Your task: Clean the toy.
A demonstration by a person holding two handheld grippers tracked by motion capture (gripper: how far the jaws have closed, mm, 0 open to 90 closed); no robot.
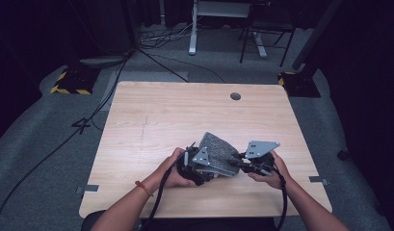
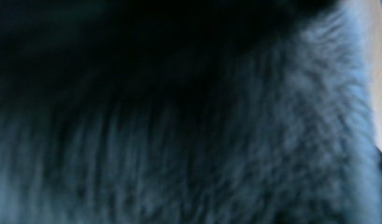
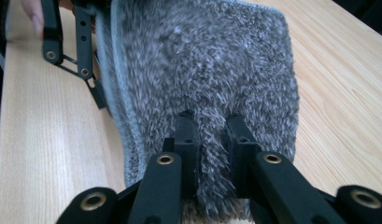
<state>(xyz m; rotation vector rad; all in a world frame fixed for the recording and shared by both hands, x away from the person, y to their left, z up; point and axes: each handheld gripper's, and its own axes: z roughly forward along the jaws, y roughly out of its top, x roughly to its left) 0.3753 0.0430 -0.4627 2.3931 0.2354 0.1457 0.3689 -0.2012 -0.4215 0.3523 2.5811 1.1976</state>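
We see one shaggy grey fabric mat (image 1: 218, 154) above the light wooden bench (image 1: 151, 120); left gripper (image 1: 197, 166) at nine o'clock and right gripper (image 3: 212, 135) at three o'clock each have fingers clenched on it.

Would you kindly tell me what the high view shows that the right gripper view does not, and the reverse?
High view alone: the whole wooden table, the person's forearms, the grey floor with cables, and the right claw from outside. Right gripper view alone: the right claw's black jaws pinching the shaggy pile close up. Both: the grey shaggy mat held over the table, and the left claw at its other edge.
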